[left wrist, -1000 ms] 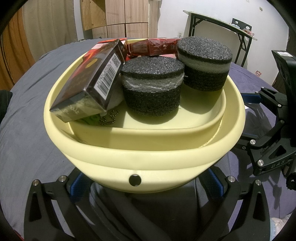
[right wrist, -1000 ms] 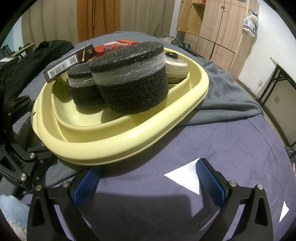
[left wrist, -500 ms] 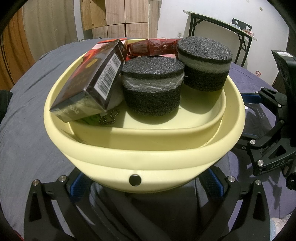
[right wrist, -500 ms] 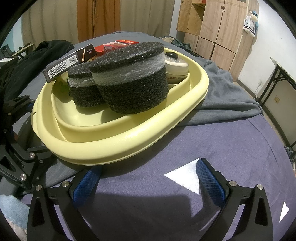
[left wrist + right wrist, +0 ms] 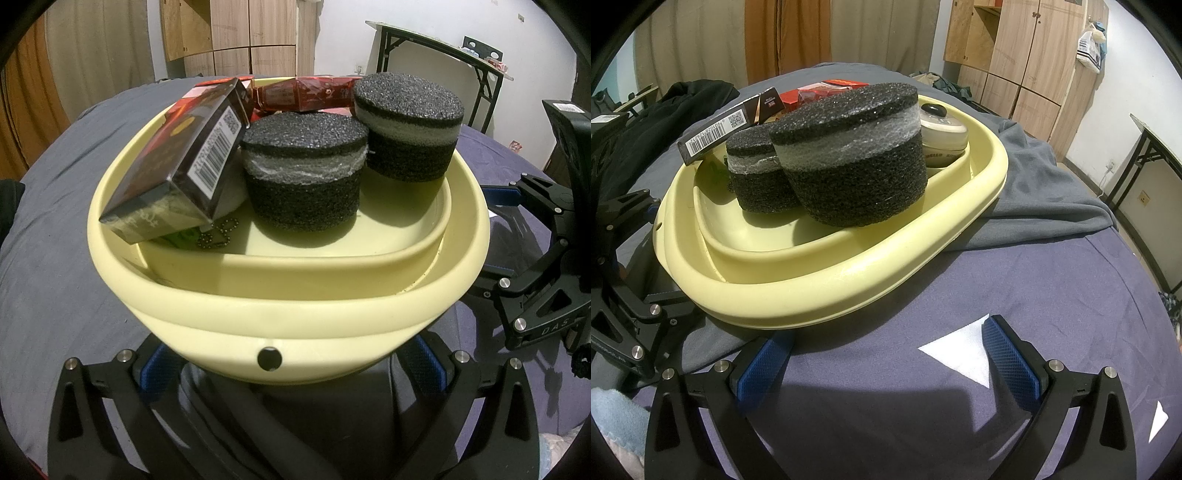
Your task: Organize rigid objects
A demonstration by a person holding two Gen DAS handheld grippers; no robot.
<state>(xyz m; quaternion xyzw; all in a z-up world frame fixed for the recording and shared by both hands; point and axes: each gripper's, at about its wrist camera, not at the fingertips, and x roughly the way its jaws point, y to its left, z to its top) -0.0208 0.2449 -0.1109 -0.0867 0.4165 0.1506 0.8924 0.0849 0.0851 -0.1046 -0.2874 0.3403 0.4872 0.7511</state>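
Observation:
A pale yellow basin [image 5: 295, 314] with an inner tray sits on the bed. It holds a dark box with a barcode [image 5: 177, 173], two black foam cylinders [image 5: 303, 170] [image 5: 406, 125], red packets [image 5: 306, 94] and a ball chain [image 5: 218, 234]. My left gripper [image 5: 291, 369] is open, its blue pads [image 5: 159, 369] spread beneath the basin's near wall. In the right wrist view the larger foam cylinder [image 5: 857, 162] is nearest, with a white jar [image 5: 942, 133] behind it. My right gripper [image 5: 888, 363] stands open over the purple sheet, just short of the basin's rim [image 5: 849, 288].
A grey blanket [image 5: 1034, 192] lies under the basin's far side and black clothing [image 5: 665, 122] is heaped at the left. A white triangle [image 5: 960, 354] marks the sheet by my right finger. Wooden wardrobes [image 5: 1027, 55] and a folding table [image 5: 443, 44] stand beyond the bed.

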